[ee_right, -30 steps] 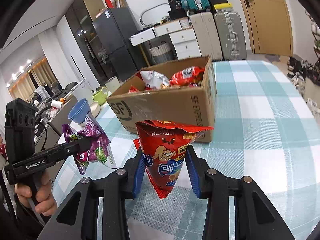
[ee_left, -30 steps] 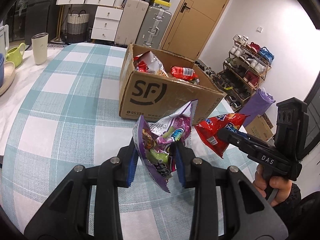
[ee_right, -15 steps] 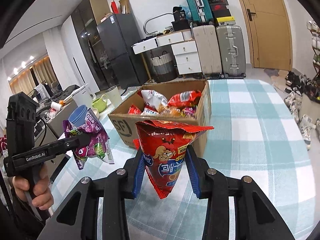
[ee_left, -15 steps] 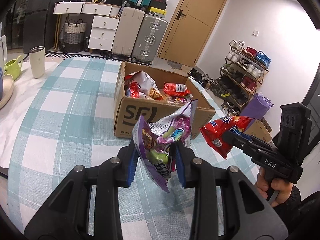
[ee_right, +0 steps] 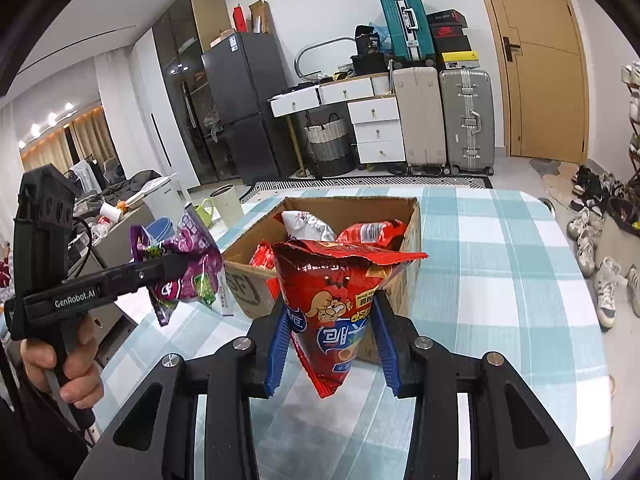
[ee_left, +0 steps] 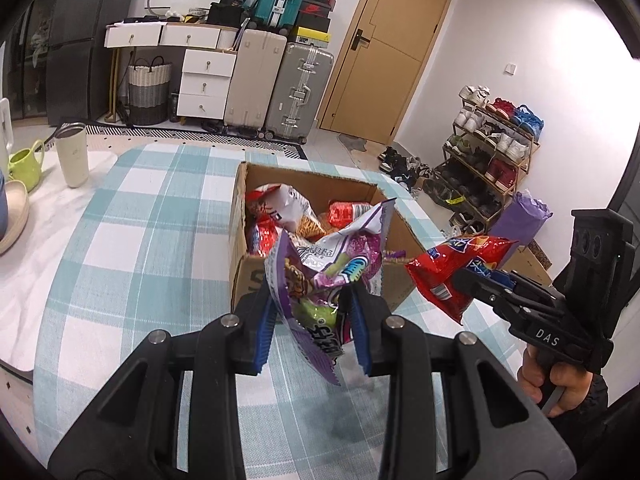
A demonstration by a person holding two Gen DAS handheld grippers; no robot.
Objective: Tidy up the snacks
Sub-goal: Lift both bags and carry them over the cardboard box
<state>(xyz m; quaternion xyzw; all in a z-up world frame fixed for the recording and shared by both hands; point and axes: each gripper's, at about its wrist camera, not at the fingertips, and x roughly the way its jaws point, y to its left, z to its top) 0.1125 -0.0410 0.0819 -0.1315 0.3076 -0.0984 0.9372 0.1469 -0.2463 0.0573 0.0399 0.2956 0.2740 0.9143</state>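
Left gripper (ee_left: 312, 332) clenched on purple bag (ee_left: 324, 280), right gripper (ee_right: 332, 344) on red bag (ee_right: 336, 304); raised higher now, box (ee_left: 320, 192) just beyond jaws, ready for dropping in.

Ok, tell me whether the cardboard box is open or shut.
Open: the cardboard box has no flaps over its top, and snack bags show inside.

Wood door (ee_left: 384, 56), suitcases (ee_left: 298, 92), shoe rack (ee_left: 492, 152)

Purple snack bag (ee_left: 320, 276), red snack bag (ee_right: 336, 300), brown cardboard box (ee_left: 240, 216), teal-and-white checked tablecloth (ee_left: 132, 240)
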